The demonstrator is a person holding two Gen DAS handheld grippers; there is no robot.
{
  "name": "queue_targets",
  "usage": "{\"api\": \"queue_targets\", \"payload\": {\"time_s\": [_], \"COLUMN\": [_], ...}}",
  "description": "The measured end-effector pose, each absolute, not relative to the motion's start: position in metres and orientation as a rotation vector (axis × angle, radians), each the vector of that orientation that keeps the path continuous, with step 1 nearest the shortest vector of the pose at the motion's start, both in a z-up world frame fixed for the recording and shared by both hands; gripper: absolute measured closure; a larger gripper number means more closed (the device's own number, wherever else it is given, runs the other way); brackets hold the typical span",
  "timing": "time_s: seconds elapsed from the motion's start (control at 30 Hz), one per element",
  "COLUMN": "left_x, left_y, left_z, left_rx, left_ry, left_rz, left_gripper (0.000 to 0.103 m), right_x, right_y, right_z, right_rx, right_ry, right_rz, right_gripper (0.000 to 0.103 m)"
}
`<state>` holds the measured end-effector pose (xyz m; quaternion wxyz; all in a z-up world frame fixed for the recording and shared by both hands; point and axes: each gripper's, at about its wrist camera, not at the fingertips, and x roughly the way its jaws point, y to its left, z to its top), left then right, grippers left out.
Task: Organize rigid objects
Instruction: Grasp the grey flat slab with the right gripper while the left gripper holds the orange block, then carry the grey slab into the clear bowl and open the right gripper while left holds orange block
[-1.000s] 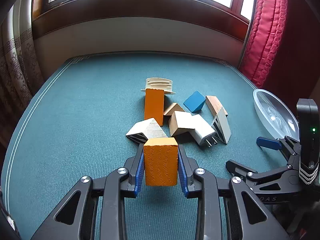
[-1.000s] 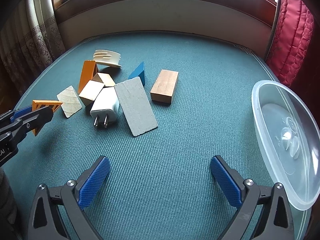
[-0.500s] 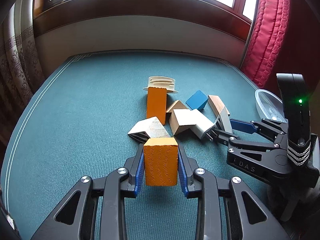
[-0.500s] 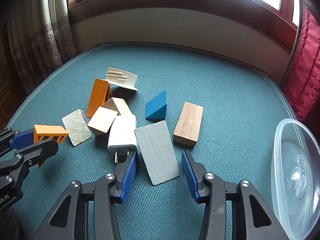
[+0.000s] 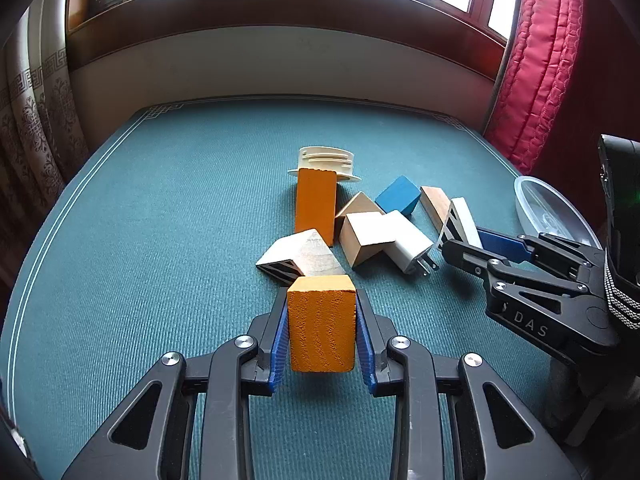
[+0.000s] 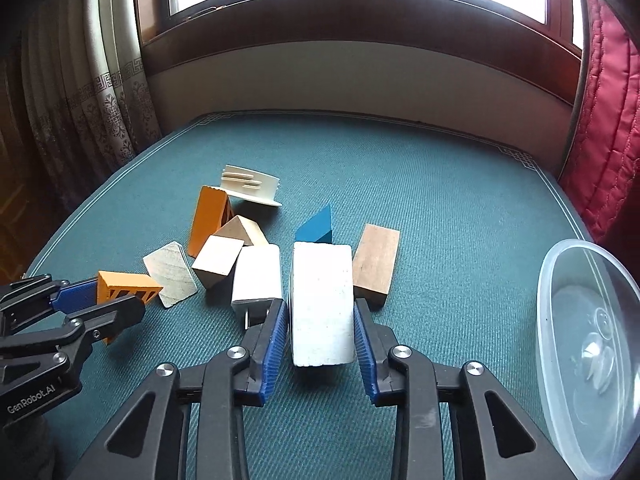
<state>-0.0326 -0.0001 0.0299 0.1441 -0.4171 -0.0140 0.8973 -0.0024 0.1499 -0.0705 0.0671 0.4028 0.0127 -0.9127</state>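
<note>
Right gripper (image 6: pixel 320 330) has swung in from open cloth near the clear plastic bowl (image 6: pixel 560 312) to the pile, and its jaws have just been closing, from spread wide to pinched on the grey slab-shaped block (image 6: pixel 322 304), blue pads pressing both long sides; the slab now looks tipped up off the green felt table (image 6: pixel 440 200) at its near end, though how far clear cannot be told. Left gripper (image 5: pixel 322 324) has not shifted and is clamped on the orange wooden block (image 5: pixel 322 322), held just above the cloth in front of the pile. Judgement: both hands are now loaded, so the next step is likely carrying to the bowl, which looks empty. Edges: the slab sits tight between the white plug adapter (image 6: pixel 256 276) on its left, prongs just beside the left pad, and the brown wooden block (image 6: pixel 376 264) on its right, with the blue wedge (image 6: pixel 318 226) behind; a crooked lift could drag the adapter. Open room: bare felt between the right gripper and the bowl, a clear path to the right. The left gripper's way to the bowl crosses the right gripper's body, so the right one probably goes first. Table border is well apart from the pile on all sides.
</note>
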Motion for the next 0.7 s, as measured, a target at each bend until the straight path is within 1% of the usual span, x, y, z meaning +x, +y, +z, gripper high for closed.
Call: {"api": "queue_targets", "payload": {"time_s": [0.7], "left_x": [-0.036], "left_y": [-0.003], "left_z": [0.027], "left_rx": [-1.205], "left_ry": [-0.041], "left_rz": [2.586], "left_gripper": [0.072], "right_x": [0.018], "right_y": [0.194], "right_z": [-0.04], "right_rx": [1.155], "right_ry": [-0.054], "right_rz": [-2.981], "right_gripper": [0.068]}}
